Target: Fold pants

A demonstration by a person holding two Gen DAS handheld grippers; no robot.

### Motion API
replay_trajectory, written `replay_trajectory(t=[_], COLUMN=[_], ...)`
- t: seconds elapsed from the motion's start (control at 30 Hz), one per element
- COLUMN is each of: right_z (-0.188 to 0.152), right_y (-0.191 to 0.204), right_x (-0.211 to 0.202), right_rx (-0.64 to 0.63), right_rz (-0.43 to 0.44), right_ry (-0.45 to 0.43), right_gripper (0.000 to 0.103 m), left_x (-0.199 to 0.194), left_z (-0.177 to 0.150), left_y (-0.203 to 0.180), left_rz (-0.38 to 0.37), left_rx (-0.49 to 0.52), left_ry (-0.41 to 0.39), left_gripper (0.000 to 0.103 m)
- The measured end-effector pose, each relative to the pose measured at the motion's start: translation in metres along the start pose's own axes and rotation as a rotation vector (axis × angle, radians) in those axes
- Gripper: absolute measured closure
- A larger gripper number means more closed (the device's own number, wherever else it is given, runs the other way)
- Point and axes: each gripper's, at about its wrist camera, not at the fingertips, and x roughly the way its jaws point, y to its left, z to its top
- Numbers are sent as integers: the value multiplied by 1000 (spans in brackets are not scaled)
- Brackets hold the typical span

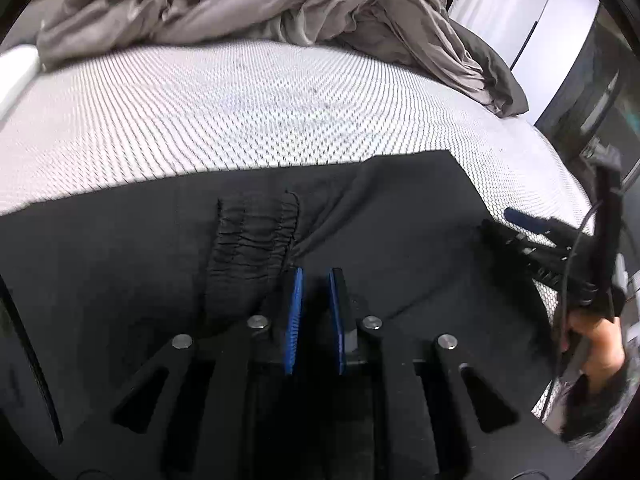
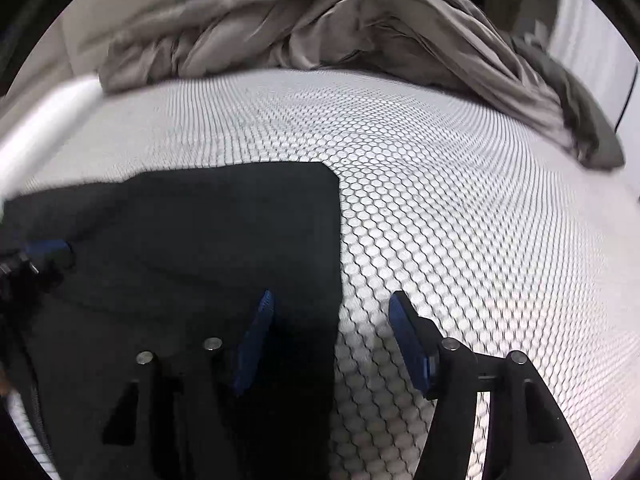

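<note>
Blue-padded left gripper (image 1: 315, 312) hovers nearly closed, gripping nothing, over the pants (image 1: 360, 216) by their waistband (image 1: 256, 240). Right gripper (image 2: 332, 344), half open and empty, straddles the pants' edge on the mattress (image 2: 460, 200). A fold looks laid; next, probably regrasp that edge.

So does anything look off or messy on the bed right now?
The pants lie mostly flat, but the waistband is bunched on top, with creases beside it. A grey sheet is heaped at the mattress's far edge. Nothing looks spilled or damaged.

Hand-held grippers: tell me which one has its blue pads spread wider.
The right hand-held gripper: its blue pads straddle the edge of the black pants, empty. The left hand-held gripper shows only a narrow gap.
</note>
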Motion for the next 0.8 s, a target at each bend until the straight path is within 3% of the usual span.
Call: replay_trajectory(t=[0.07, 0.17, 0.3, 0.37, 0.43, 0.5, 0.57, 0.67, 0.8], right_z=[5, 17, 16, 13, 10, 7, 5, 1, -4], right_y=[6, 27, 63, 80, 92, 91, 73, 51, 32], right_x=[-11, -20, -7, 5, 14, 16, 17, 11, -9], right_rx=[1, -7, -34, -68, -126, -184, -185, -162, -112], right_rz=[1, 85, 206, 217, 184, 64, -9, -93, -81], right_ry=[-45, -86, -38, 2, 34, 30, 34, 36, 27], right_gripper=[46, 46, 46, 46, 46, 46, 46, 43, 41], left_x=[-15, -23, 8, 13, 10, 7, -1, -15, -25], left_z=[2, 7, 7, 7, 8, 6, 4, -1, -4], left_y=[-3, 0, 18, 28, 38, 48, 63, 84, 86], left_rz=[25, 37, 77, 50, 30, 176, 226, 153, 94], left_rx=[-3, -34, -81, -119, -147, -147, -191, -276, -303], left_ry=[-53, -118, -25, -28, -22, -14, -22, -45, -63], left_gripper=[90, 90, 90, 90, 90, 76, 73, 73, 73])
